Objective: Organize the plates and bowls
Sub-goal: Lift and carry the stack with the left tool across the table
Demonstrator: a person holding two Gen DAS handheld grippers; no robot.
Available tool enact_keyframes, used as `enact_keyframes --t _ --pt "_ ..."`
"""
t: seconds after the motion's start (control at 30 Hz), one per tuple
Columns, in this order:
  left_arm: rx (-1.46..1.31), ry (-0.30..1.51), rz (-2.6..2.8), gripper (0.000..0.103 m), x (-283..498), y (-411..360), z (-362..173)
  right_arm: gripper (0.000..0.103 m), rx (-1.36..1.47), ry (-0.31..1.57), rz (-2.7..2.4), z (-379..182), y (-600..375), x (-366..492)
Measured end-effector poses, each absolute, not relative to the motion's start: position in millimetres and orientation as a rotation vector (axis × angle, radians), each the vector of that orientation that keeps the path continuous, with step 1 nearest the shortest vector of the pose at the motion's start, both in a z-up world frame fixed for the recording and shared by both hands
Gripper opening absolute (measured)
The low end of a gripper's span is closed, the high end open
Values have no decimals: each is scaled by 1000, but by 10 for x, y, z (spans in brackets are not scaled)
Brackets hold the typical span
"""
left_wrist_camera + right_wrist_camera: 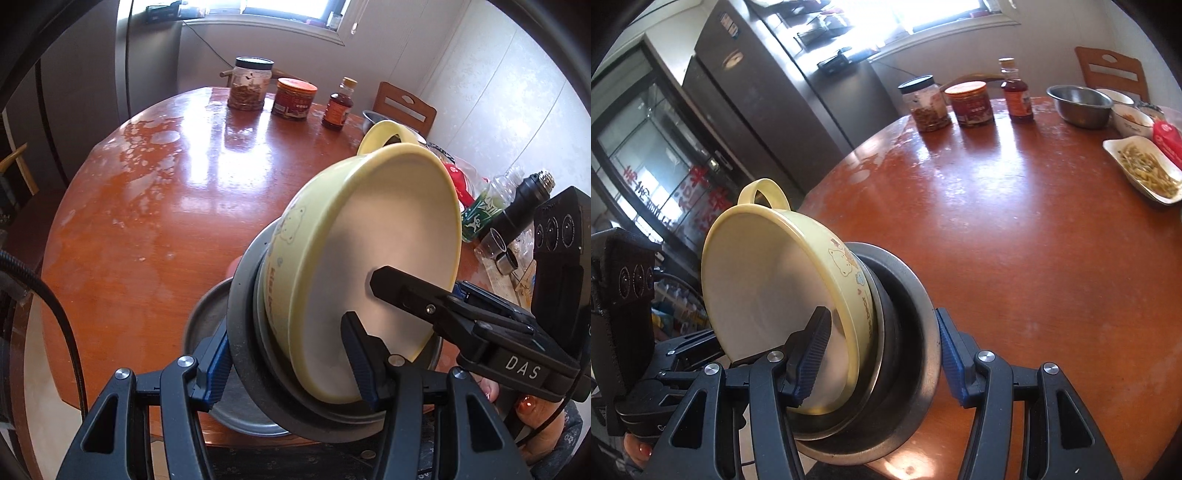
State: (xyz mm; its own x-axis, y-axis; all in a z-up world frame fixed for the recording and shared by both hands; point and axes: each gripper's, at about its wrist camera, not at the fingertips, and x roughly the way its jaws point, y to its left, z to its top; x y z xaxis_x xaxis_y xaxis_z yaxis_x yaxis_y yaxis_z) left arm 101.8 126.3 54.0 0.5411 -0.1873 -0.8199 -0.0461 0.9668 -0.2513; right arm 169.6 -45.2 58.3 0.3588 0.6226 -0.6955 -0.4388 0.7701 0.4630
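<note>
Gripping a tilted stack from both sides: left gripper [291, 363] and right gripper [882, 363] each have fingers clenched across the nested yellow bowl [369, 251] and grey metal plates [243, 325], held on edge above the near edge of the tabletop [166, 206], likely to keep the pieces together as one stack. Bowl is smooth, glossy, cream inside, with a loop handle [386, 134] and bear print. Plates are dull, round and flat-rimmed. Glossy wood tabletop; jars [251, 85] stand far back.
</note>
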Motion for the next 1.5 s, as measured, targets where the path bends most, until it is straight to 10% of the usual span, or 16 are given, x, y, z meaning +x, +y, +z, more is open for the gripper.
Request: enact_keyframes --t 1.5 --pt "-279 1056 -34 56 939 1606 128 59 157 1079 720 235 35 1602"
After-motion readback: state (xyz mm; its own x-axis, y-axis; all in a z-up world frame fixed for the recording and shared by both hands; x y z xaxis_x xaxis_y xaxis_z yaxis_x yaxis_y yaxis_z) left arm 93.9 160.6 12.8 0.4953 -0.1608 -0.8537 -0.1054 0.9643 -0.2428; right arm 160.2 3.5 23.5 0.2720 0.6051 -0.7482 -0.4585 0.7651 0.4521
